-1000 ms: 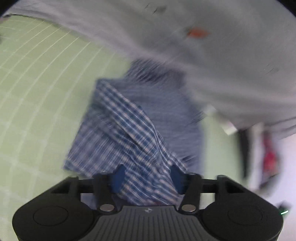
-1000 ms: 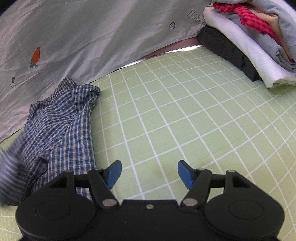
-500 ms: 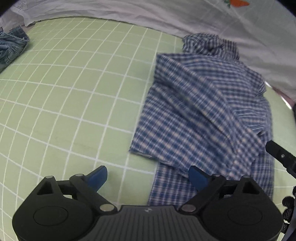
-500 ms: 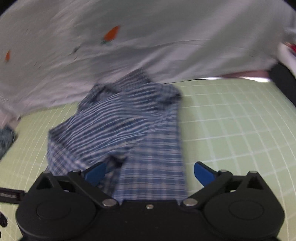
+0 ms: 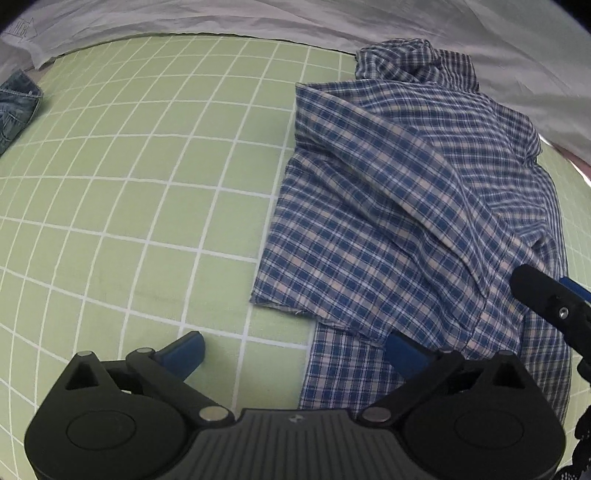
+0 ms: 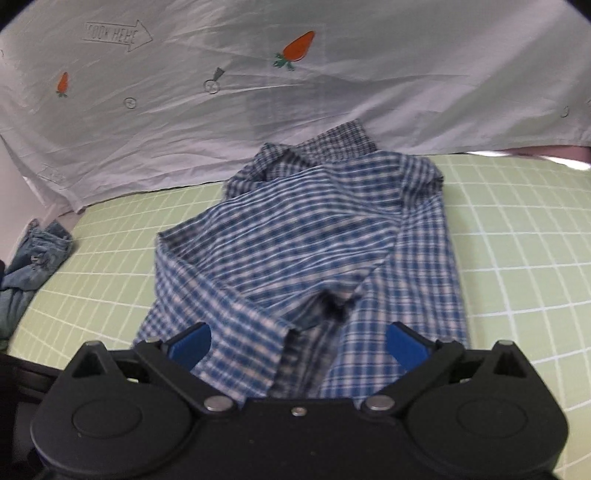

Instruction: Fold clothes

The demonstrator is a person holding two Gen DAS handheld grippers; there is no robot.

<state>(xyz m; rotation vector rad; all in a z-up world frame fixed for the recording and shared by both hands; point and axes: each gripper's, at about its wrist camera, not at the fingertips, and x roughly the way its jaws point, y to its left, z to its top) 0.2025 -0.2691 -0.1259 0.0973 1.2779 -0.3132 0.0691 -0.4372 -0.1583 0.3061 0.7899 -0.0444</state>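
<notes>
- While the left gripper [image 5: 291, 350] hovers low over the green grid mat [image 5: 129, 192], its jaws stand wide w/ nothing between them; left blue pad over bare mat, right pad over the near hem of the plaid shirt [image 5: 406, 221].
- Left wrist view: shirt lies rumpled on the mat's right side, one panel folded diagonally across the body, collar end bunched at the far edge against the white sheet [image 5: 369, 22]. Denim piece [image 5: 16, 103] at far left, well apart from shirt. Part of the right gripper [image 5: 554, 306] shows at the right edge, over the shirt's near-right portion.
- Right wrist view: right gripper [image 6: 297, 343] jaws also wide, gripping nothing; shirt [image 6: 314, 251] sits directly ahead and runs between the pads, a folded edge crossing the gap. Can't tell if pads touch cloth.
- Same view: mat [image 6: 517, 240] bare to the right; denim piece [image 6: 33, 262] at left edge; white sheet [image 6: 332, 103] w/ carrot prints behind the collar.
</notes>
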